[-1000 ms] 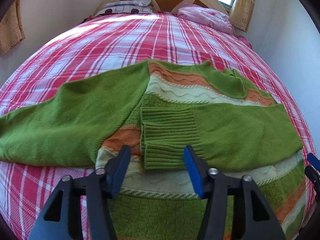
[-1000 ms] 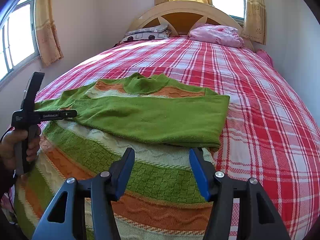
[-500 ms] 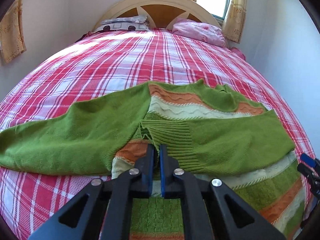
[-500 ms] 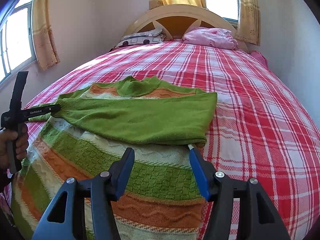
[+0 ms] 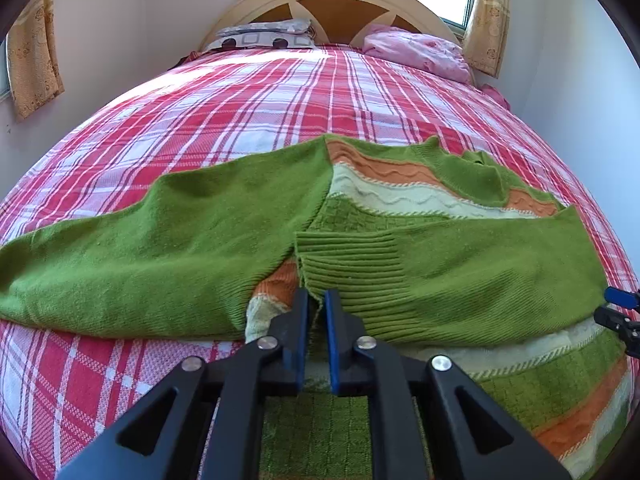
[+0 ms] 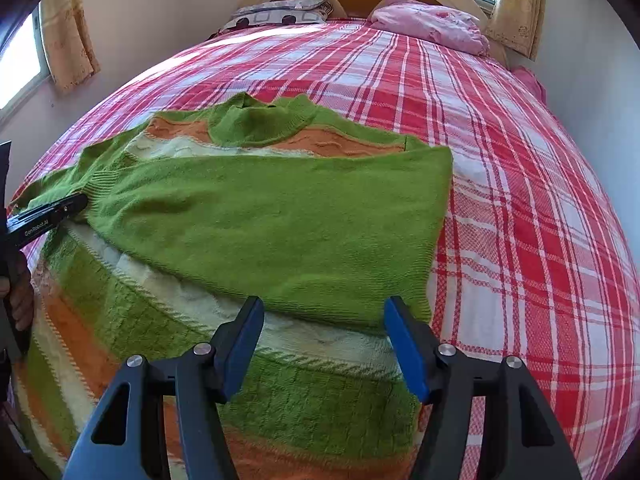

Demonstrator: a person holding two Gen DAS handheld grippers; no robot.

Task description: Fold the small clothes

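Note:
A green sweater (image 5: pixel 420 208) with orange and cream stripes lies flat on the plaid bed; it also shows in the right wrist view (image 6: pixel 260 220). Its right sleeve (image 5: pixel 460 276) is folded across the chest; its left sleeve (image 5: pixel 160 248) lies spread out to the left. My left gripper (image 5: pixel 316 300) is shut on the ribbed cuff (image 5: pixel 344 256) of the folded sleeve. My right gripper (image 6: pixel 324 316) is open, its fingers on either side of the folded sleeve's near edge at the sweater's right side. The left gripper (image 6: pixel 48 216) shows at the left edge of the right wrist view.
The red and white plaid bedspread (image 5: pixel 280 100) covers the whole bed. A patterned pillow (image 5: pixel 264 36) and a pink pillow (image 5: pixel 420 52) lie at the headboard. Walls and curtains stand close on both sides.
My left gripper went from open to shut on the sleeve cuff. My right gripper moved closer to the folded sleeve's edge and stayed open.

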